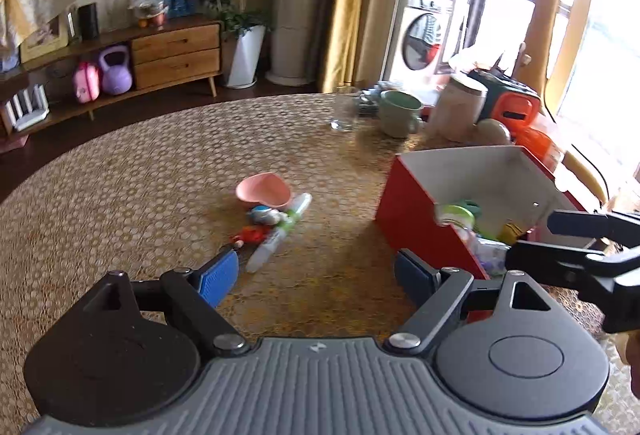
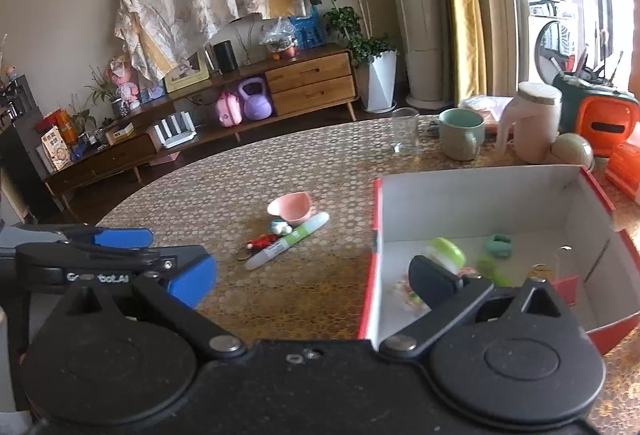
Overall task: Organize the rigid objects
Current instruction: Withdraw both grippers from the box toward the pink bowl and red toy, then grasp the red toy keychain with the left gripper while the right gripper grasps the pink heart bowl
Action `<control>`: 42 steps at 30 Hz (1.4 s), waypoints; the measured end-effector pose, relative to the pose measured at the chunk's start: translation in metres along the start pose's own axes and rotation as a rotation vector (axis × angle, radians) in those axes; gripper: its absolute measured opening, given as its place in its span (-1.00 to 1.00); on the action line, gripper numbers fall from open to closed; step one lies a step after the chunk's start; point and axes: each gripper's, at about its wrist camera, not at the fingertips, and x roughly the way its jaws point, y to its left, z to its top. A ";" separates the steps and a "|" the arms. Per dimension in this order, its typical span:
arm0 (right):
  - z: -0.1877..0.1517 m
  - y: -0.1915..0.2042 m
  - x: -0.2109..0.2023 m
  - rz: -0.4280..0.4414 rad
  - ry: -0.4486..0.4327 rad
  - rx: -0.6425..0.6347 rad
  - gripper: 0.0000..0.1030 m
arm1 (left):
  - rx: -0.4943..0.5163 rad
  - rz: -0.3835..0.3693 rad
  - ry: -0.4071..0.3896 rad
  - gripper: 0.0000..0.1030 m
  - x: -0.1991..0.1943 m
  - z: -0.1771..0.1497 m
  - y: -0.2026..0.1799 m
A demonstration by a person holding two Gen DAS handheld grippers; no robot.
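Red box point(image 2: 576, 203), white inside, stands open on the patterned counter point(image 1: 120, 195); taken as landmark.

Inside the box: green-and-white round item point(image 2: 446, 253), teal ring-shaped piece point(image 2: 499, 245), other small bits, blurred.

Left of the box, on the counter, 1 cluster: pink heart-shaped dish point(image 1: 263, 190), green-and-white marker point(image 1: 280, 233) touching it, small red toy point(image 1: 252, 235).

Left gripper point(image 1: 316, 275): jaws wide apart, nothing between them, beside the box's near corner.

Right gripper point(image 2: 312, 281): jaws wide apart, empty, 1 finger over the box interior.

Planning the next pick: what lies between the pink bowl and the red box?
Only bare patterned tablecloth lies between the pink bowl and the red box, seen in both wrist views.
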 end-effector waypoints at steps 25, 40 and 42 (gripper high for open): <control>0.037 0.042 0.141 -0.011 0.163 -0.069 0.94 | -0.079 0.083 -0.020 0.66 0.089 -0.030 0.077; 0.061 0.040 0.236 -0.073 0.257 -0.090 0.82 | -0.092 0.049 0.005 0.66 0.161 -0.011 0.094; 0.060 0.040 0.246 -0.069 0.271 -0.095 0.82 | -0.086 0.036 0.016 0.66 0.169 -0.011 0.094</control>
